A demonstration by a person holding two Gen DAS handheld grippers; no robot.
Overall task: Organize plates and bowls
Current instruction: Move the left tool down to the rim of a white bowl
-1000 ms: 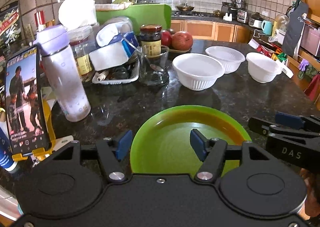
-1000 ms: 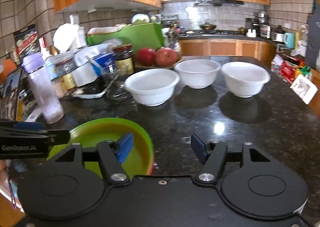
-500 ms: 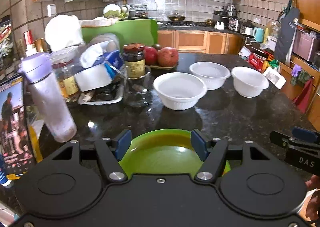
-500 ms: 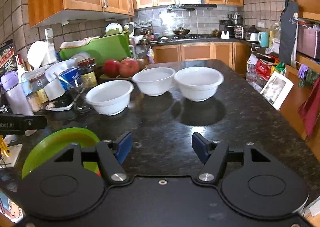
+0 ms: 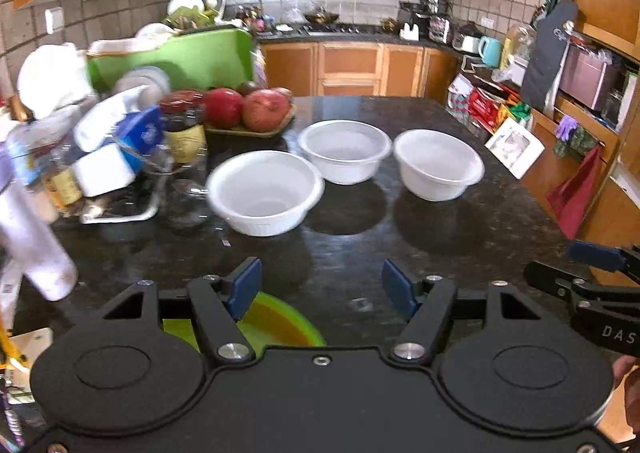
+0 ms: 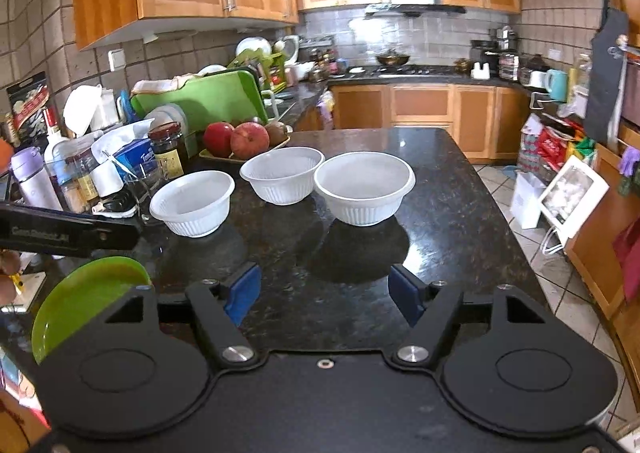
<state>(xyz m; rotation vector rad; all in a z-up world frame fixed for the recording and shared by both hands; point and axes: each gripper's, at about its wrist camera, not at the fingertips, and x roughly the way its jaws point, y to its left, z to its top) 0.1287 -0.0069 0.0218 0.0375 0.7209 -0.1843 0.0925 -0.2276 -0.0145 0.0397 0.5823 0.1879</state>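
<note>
Three white ribbed bowls stand in a row on the black stone counter: the left bowl, the middle bowl and the right bowl. A green plate lies at the counter's near edge, partly hidden under my left gripper's body. My left gripper is open above the counter, nothing between its blue pads. My right gripper has its jaws opening, with only bare counter between them. Each gripper appears at the side of the other's view.
Clutter fills the counter's left side: a lilac bottle, a jar, a tissue pack, a glass, a tray. Red fruit sits on a dish behind the bowls. A green cutting board leans further back. The counter's right edge drops to the floor.
Both grippers have pulled back and risen away from the green plate, which now sits low and left in both views. The three bowls have come more into view. The right gripper's jaws widened.
</note>
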